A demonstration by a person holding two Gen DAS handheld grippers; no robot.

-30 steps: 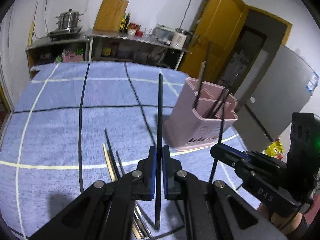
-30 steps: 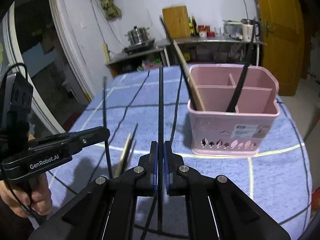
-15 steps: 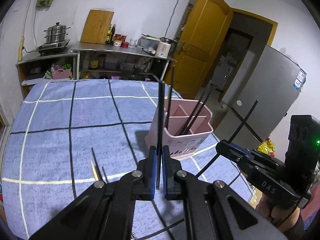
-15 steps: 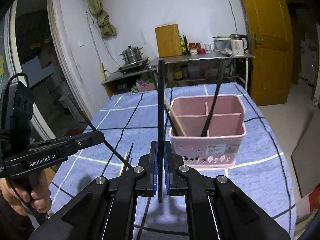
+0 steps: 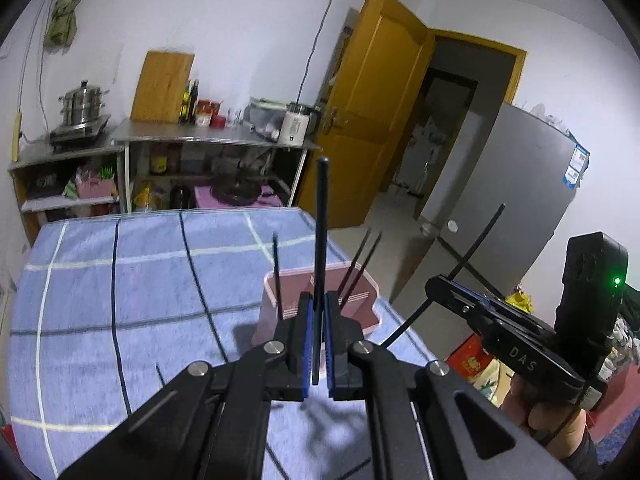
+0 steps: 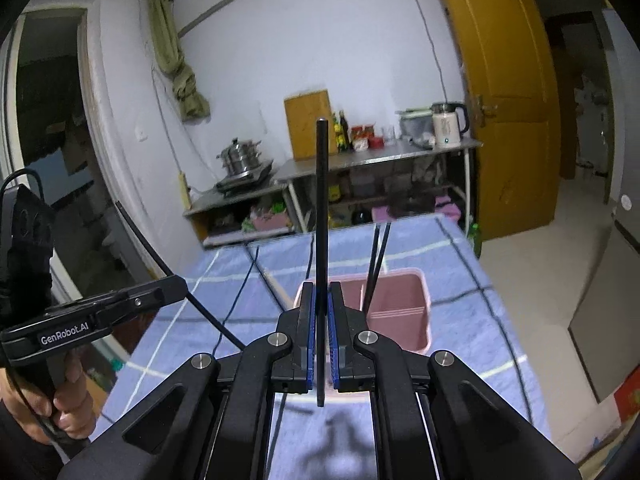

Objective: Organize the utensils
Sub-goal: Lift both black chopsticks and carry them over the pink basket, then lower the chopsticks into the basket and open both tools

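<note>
My left gripper (image 5: 318, 304) is shut on a black chopstick (image 5: 320, 240) that stands upright between its blue pads. My right gripper (image 6: 320, 296) is shut on another black chopstick (image 6: 321, 220), also upright. A pink divided utensil holder (image 5: 360, 312) stands on the blue checked tablecloth (image 5: 140, 280) beyond and below both grippers, with several black chopsticks in it; it also shows in the right wrist view (image 6: 400, 312). The right gripper appears in the left wrist view (image 5: 448, 286), and the left gripper in the right wrist view (image 6: 176, 284). Both are raised above the table.
A loose black chopstick tip (image 5: 160, 374) lies on the cloth near the left gripper. Behind the table stand metal shelves (image 5: 200, 140) with a steamer pot, a cutting board and a kettle. A yellow door (image 5: 372, 112) and a grey fridge (image 5: 520, 200) are at the right.
Both grippers have risen and tilted up, each with its chopstick. The holder now looks smaller and lower in both views, and the loose chopsticks on the cloth have nearly dropped out of sight.
</note>
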